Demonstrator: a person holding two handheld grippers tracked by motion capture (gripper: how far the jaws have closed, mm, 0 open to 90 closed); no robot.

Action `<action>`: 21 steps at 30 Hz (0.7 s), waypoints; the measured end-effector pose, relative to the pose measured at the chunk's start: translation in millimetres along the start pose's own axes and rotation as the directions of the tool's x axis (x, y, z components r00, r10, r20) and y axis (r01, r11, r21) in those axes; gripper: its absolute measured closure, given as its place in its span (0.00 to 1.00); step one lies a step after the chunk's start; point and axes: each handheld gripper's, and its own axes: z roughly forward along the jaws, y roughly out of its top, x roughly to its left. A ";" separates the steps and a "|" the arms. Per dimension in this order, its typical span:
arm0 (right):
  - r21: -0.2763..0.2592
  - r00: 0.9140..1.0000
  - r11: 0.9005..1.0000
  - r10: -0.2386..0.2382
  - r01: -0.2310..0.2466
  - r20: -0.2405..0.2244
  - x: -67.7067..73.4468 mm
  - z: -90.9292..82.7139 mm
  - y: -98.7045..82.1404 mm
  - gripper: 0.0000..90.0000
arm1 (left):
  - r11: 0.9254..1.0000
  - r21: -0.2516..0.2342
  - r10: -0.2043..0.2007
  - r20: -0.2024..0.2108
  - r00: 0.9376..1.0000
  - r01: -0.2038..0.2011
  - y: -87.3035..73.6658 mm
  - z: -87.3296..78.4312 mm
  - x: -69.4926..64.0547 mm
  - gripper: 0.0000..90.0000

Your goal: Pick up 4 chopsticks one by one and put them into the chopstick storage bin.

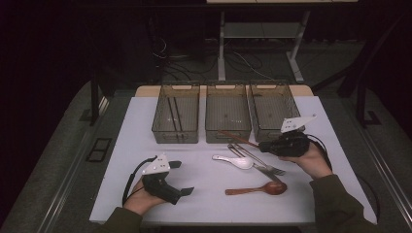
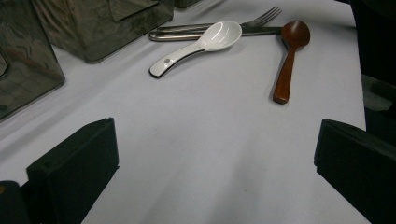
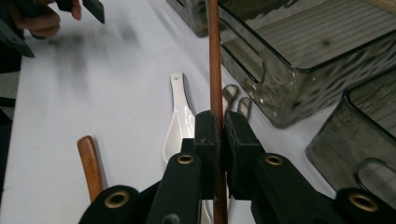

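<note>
White table (image 1: 145,126): three bins (image 1: 228,119); right tongs (image 3: 219,135) clamp brown stick (image 3: 214,56); left tongs (image 1: 182,177) wide.

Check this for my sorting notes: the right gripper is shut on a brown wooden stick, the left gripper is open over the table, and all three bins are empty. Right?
Not quite. In the high view, the left bin holds dark chopsticks; the rest stands. The right gripper is shut on the brown wooden stick, and the left gripper is open.

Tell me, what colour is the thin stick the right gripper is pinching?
Reddish-brown, like wood: the stick shows best in the right gripper view.
</note>
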 end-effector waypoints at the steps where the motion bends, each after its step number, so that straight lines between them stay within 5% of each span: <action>1: -0.007 1.000 1.000 0.002 -0.002 -0.003 0.6 0.1 0.7 0.94 | 1.000 -0.001 0.001 0.000 1.000 -0.001 -0.1 0.1 -0.1 0.00; 21: -0.004 0.999 1.000 0.024 -0.024 0.034 13.6 9.9 21.7 0.94 | 1.000 -0.006 -0.004 -0.005 1.000 0.004 0.7 -1.4 -1.0 0.00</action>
